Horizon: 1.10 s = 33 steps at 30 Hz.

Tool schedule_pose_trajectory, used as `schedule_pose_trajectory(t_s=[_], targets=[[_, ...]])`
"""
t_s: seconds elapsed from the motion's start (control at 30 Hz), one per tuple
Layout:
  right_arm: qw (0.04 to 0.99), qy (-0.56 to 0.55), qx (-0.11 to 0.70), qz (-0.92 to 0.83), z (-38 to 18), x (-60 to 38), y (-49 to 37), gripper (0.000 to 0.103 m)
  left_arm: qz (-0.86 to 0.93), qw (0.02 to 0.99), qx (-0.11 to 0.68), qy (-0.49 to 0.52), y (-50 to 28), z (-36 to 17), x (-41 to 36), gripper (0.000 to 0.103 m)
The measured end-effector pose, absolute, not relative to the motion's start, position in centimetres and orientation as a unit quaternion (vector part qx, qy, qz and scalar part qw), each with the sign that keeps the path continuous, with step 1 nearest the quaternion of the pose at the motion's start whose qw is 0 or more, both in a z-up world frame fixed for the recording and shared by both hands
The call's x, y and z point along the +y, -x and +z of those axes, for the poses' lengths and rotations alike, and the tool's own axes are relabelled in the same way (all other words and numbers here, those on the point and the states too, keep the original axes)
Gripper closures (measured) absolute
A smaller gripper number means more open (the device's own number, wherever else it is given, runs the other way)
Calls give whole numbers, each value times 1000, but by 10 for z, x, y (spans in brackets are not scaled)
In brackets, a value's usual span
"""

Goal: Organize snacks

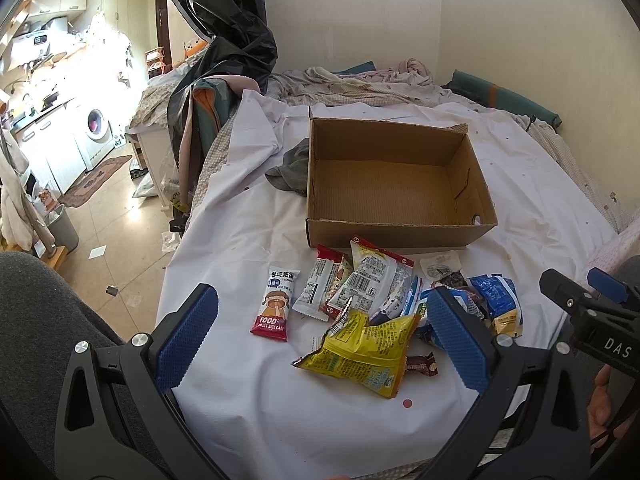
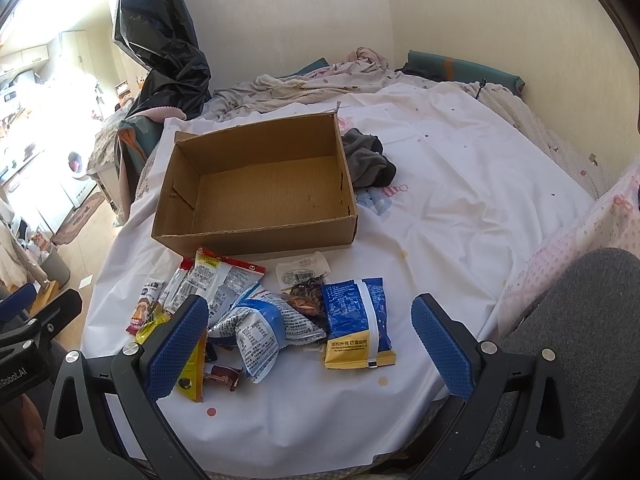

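The bed (image 1: 248,400) carries an open, empty cardboard box (image 1: 394,182) with the snack pile (image 1: 384,304) heaped just before its near wall — nothing is packed yet. From the left gripper (image 1: 324,332), jaws spread wide and holding nothing, the yellow bag (image 1: 360,346) lies between the pads, its long axis running roughly nine to three, the box at twelve o'clock. The right gripper (image 2: 310,338) — likewise spread and empty — frames the blue packet (image 2: 356,320), long axis twelve to six, so each hand looks nearest its own packet.
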State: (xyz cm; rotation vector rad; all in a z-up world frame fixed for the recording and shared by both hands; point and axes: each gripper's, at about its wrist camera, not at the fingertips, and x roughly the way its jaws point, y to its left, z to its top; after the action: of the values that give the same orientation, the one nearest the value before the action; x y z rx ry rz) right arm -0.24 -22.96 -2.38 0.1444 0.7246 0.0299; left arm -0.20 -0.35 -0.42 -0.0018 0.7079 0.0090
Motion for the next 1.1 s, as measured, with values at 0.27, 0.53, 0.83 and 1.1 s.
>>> schedule_pose_trajectory(t_s=[0.27, 0.53, 0.83, 1.1], targets=[[923, -100, 370, 35, -19, -240, -6, 0, 1, 931, 366, 17, -6, -3, 0, 0], [891, -158, 421, 60, -8, -278, -55, 0, 22, 917, 397, 14, -40, 8, 9, 0], [803, -150, 576, 12, -54, -310, -133, 0, 48, 891, 447, 56, -94, 2, 39, 0], [736, -129, 664, 28, -124, -286, -147, 7, 51, 837, 540, 71, -135, -39, 53, 0]])
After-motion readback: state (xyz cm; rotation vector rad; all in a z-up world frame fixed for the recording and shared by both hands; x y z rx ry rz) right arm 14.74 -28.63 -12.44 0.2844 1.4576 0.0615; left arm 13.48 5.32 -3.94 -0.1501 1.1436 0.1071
